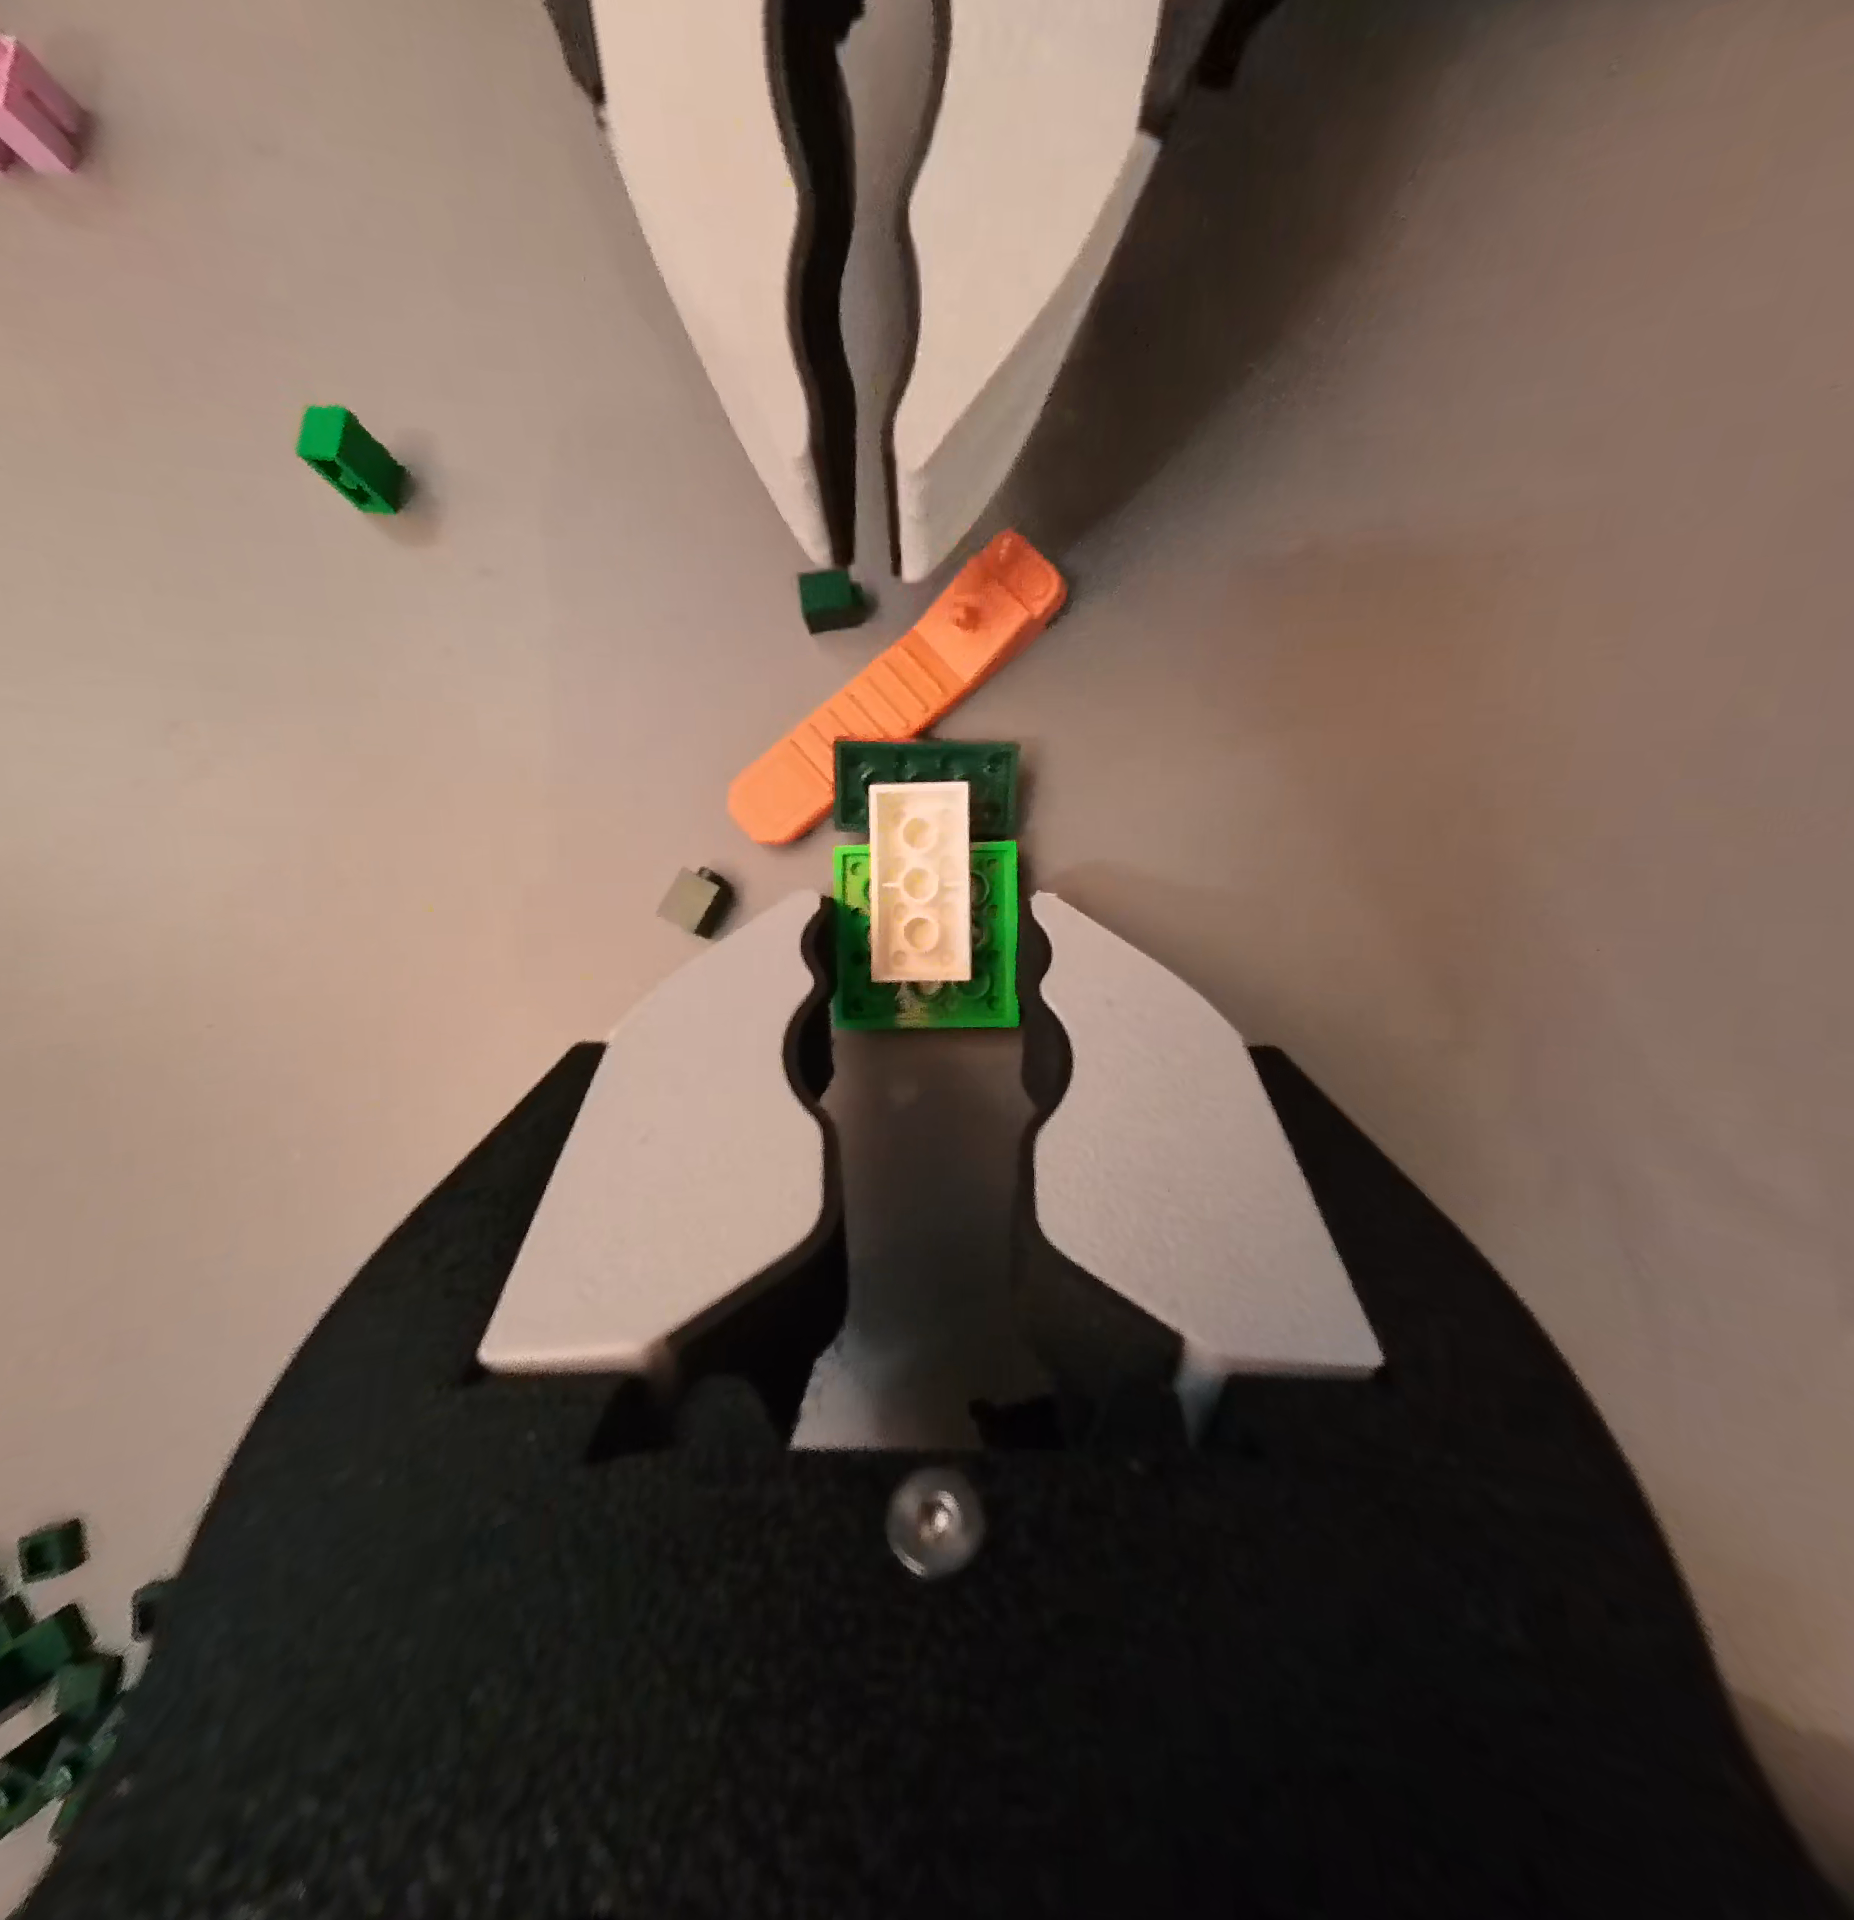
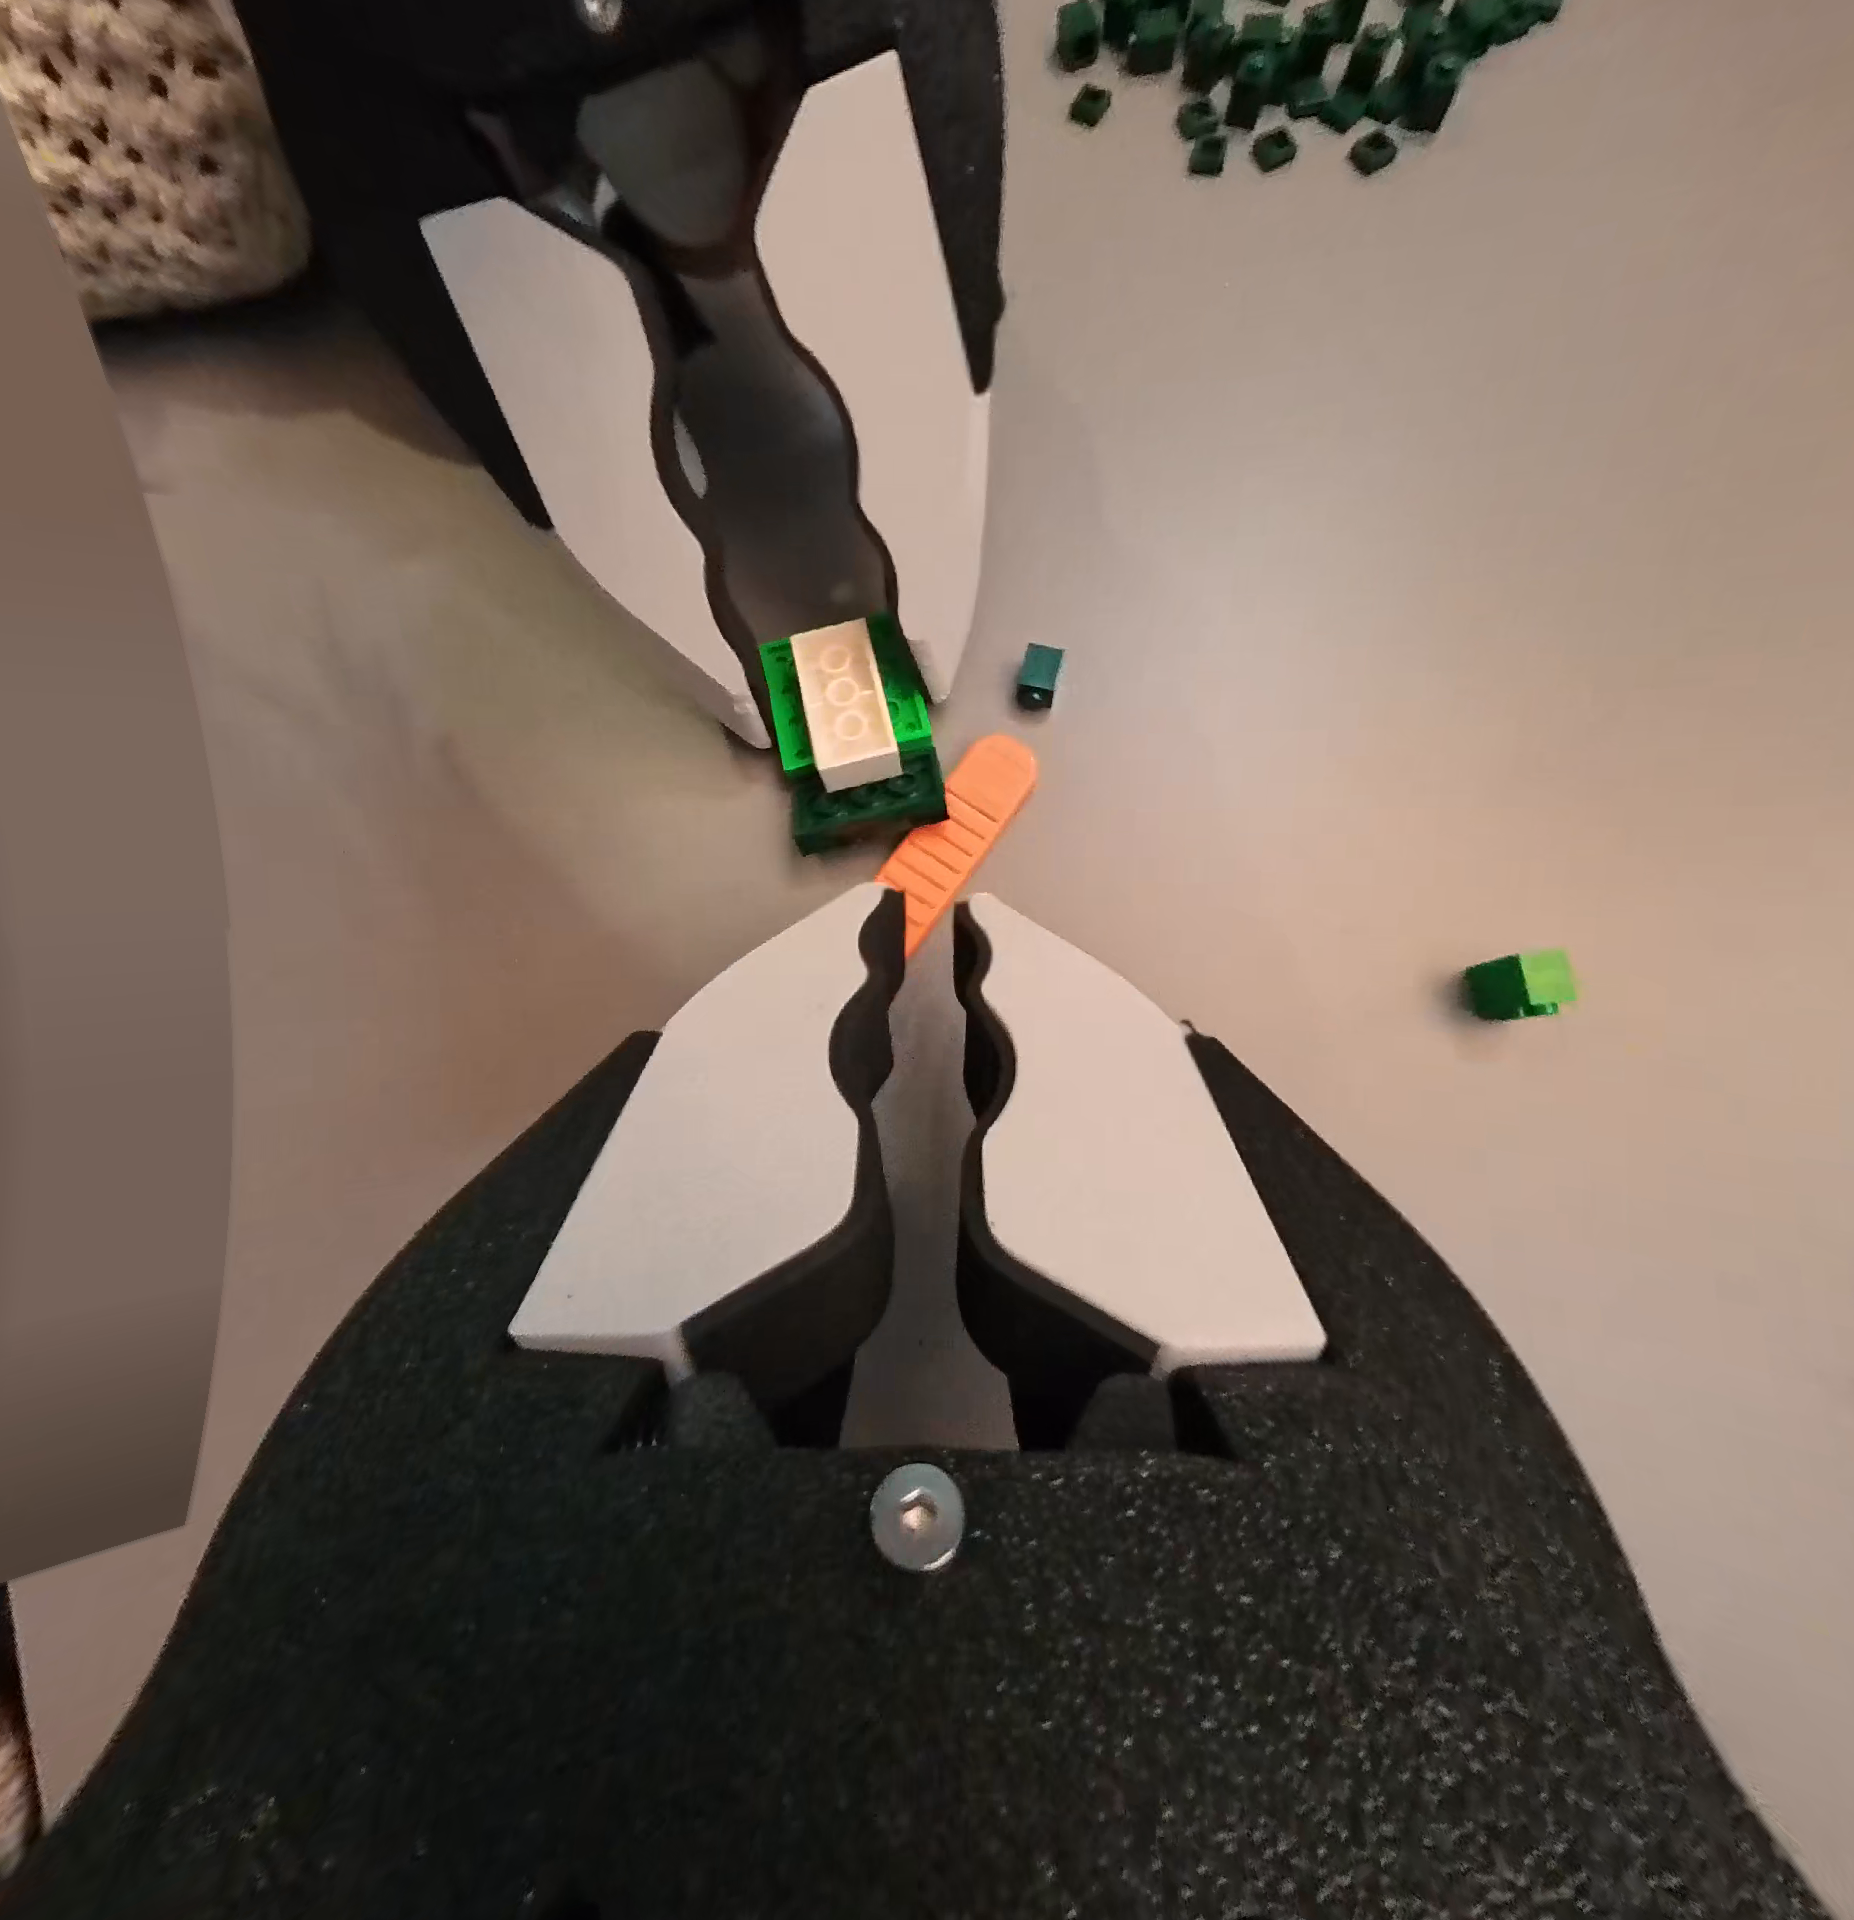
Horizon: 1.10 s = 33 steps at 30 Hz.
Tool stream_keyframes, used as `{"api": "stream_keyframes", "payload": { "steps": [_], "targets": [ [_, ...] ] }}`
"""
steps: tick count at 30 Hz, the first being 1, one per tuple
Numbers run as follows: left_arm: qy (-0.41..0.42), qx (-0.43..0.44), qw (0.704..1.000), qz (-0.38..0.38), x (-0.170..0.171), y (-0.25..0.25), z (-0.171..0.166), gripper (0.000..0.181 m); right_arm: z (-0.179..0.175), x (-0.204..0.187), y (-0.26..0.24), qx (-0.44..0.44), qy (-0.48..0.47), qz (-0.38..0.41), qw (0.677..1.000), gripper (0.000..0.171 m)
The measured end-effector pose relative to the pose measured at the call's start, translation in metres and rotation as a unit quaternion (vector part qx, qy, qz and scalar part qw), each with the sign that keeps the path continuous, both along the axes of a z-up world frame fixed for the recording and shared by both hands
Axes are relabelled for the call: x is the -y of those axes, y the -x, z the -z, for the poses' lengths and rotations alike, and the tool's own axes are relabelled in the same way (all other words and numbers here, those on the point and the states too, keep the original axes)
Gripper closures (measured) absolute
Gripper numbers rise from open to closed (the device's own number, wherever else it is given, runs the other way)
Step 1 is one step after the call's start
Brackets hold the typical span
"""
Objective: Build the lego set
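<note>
Gripping the bright green flat lego plate [image 1: 923, 997] by its two sides, the left claw [image 1: 925, 902] holds a small stack. A white upside-down brick [image 1: 919, 881] sits on top and also covers part of a dark green plate [image 1: 928, 767]. The right claw [image 2: 918, 902] is narrow, its tips over the orange ribbed brick-separator tool [image 2: 962, 821] on the grey tabletop [image 2: 1422, 623]; it may be touching the tool, but that is hard to see. A pile of dark green small bricks [image 2: 1307, 62] lies well apart.
</note>
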<state>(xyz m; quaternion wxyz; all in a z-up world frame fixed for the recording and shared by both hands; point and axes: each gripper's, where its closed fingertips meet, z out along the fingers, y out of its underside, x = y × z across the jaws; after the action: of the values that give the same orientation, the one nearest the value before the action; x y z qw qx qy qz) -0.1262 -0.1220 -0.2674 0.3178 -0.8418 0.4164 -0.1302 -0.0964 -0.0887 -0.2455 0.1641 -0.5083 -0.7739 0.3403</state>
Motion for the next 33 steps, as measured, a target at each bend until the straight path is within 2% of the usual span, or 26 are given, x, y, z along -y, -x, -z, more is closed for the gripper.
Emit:
{"api": "stream_keyframes", "payload": {
  "steps": [6, 8, 11, 13, 15, 18, 20, 25, 28, 31, 33],
  "targets": [
    [0.003, 0.004, 1.0, 0.008, 0.002, 0.001, 0.0, 0.149, -0.001, 0.007, 0.004, -0.025, 0.028, -0.004, 0.999, 0.147],
    [0.002, 0.008, 1.0, 0.009, 0.002, 0.001, -0.001, 0.149, 0.002, 0.011, 0.006, -0.025, 0.006, -0.014, 1.0, 0.14],
    [-0.015, 0.011, 1.0, 0.006, -0.001, 0.003, -0.004, 0.149, 0.003, 0.009, 0.009, -0.035, -0.04, -0.014, 0.998, 0.138],
    [-0.057, 0.013, 0.998, -0.003, -0.005, 0.005, -0.01, 0.149, -0.002, 0.007, 0.012, -0.057, -0.058, -0.003, 0.997, 0.136],
    [-0.14, 0.002, 0.99, -0.019, -0.013, 0.011, -0.022, 0.149, -0.012, 0.006, 0.015, -0.089, -0.062, 0.012, 0.994, 0.134],
    [-0.282, -0.008, 0.958, -0.053, -0.022, 0.017, -0.051, 0.149, -0.029, 0.011, 0.02, -0.13, -0.01, 0.048, 0.99, 0.136],
    [-0.345, -0.019, 0.935, -0.079, -0.023, 0.02, -0.065, 0.149, -0.038, 0.014, 0.027, -0.151, 0.042, 0.08, 0.984, 0.138],
    [-0.389, -0.088, 0.912, -0.097, -0.019, 0.016, -0.062, 0.149, -0.048, 0.015, 0.038, -0.175, 0.13, 0.127, 0.968, 0.141],
    [-0.414, -0.123, 0.898, -0.088, -0.016, 0.009, -0.063, 0.149, -0.044, 0.022, 0.041, -0.158, 0.15, 0.118, 0.969, 0.141],
    [-0.404, -0.123, 0.902, -0.093, -0.016, 0.005, -0.06, 0.149, -0.041, 0.028, 0.042, -0.147, 0.157, 0.103, 0.971, 0.151],
    [-0.4, -0.098, 0.906, -0.092, -0.016, 0.002, -0.059, 0.146, -0.04, 0.027, 0.04, -0.152, 0.153, 0.097, 0.972, 0.152]
  ]
}}
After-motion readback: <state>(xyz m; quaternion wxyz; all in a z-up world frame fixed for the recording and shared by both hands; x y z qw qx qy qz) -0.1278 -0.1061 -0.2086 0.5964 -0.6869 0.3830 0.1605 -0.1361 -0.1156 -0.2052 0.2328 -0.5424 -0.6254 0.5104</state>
